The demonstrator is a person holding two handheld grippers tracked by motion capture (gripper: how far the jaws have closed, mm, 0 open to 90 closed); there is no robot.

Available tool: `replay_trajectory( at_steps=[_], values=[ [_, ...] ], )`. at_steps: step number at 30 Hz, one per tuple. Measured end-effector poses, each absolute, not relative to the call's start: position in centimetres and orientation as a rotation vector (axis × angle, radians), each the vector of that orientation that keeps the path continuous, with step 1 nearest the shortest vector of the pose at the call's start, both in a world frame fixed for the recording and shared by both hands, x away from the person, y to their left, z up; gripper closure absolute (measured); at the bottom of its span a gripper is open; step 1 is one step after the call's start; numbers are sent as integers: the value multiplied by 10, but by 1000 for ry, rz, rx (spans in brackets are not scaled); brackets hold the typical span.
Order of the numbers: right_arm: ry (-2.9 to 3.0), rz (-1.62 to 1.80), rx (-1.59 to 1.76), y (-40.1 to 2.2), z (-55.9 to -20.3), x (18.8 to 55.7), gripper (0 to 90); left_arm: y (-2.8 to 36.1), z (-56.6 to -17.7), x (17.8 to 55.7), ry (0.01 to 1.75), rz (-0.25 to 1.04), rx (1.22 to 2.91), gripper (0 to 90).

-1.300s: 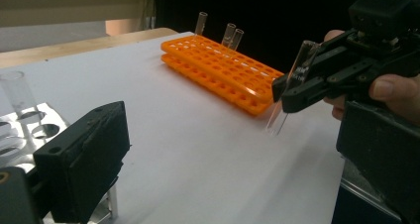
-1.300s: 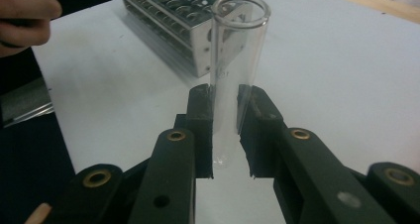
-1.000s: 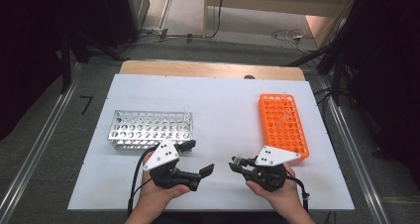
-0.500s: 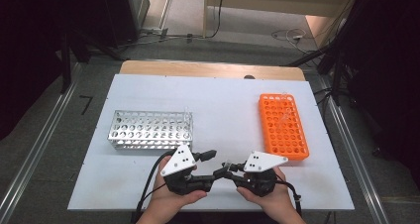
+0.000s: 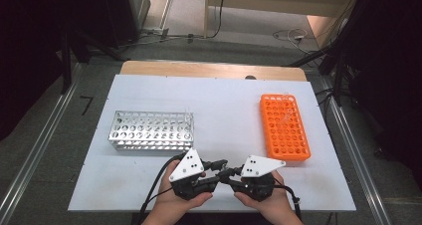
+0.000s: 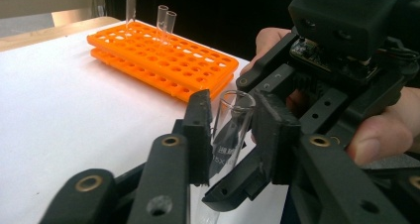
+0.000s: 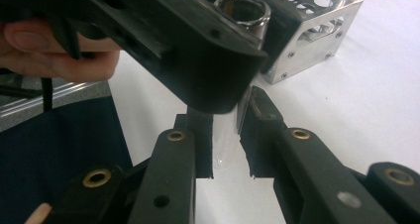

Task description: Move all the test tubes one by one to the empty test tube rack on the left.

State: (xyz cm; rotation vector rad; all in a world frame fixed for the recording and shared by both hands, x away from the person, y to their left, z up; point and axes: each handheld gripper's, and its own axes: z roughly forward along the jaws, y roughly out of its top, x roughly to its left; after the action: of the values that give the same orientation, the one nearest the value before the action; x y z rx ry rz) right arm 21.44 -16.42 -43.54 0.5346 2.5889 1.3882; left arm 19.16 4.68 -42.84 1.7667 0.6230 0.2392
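A clear glass test tube [image 6: 229,130] stands upright between both grippers near the table's front edge. My left gripper [image 6: 230,120] has just been closing its jaws and now its pads press the tube's upper part. In the right gripper view the tube [image 7: 225,142] passes between the pads of my right gripper [image 7: 225,135], shut on its lower part, with the left gripper's jaw across the top. From above, the left gripper [image 5: 219,164] and right gripper [image 5: 230,174] meet tip to tip.
An orange rack [image 5: 284,128] lies at the right, with three tubes [image 6: 162,18] standing at its far end. A metal rack [image 5: 152,130] sits left of centre, just behind the left hand. Bare white tabletop [image 5: 224,105] lies between the racks.
The left gripper moved right to meet the right gripper, and its open jaws closed around the tube. The right gripper shifted slightly left and kept its grip.
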Motion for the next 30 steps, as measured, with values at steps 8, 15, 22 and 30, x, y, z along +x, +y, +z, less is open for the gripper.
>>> replay_trajectory(
  at_steps=[8, 15, 22, 30],
  values=[
    [2598, 1391, 530, -164, -435, 214, 740, 47, -428, 191, 615, 249, 1764, 738],
    [2589, 1401, 527, -165, -435, 215, 700, 50, -427, 192, 637, 265, 1753, 759],
    [2555, 1449, 543, -171, -433, 217, 483, 57, -424, 195, 654, 284, 1739, 760],
    [2445, 1497, 670, -198, -427, 228, 118, 75, -418, 201, 711, 321, 1704, 761]
  ],
)
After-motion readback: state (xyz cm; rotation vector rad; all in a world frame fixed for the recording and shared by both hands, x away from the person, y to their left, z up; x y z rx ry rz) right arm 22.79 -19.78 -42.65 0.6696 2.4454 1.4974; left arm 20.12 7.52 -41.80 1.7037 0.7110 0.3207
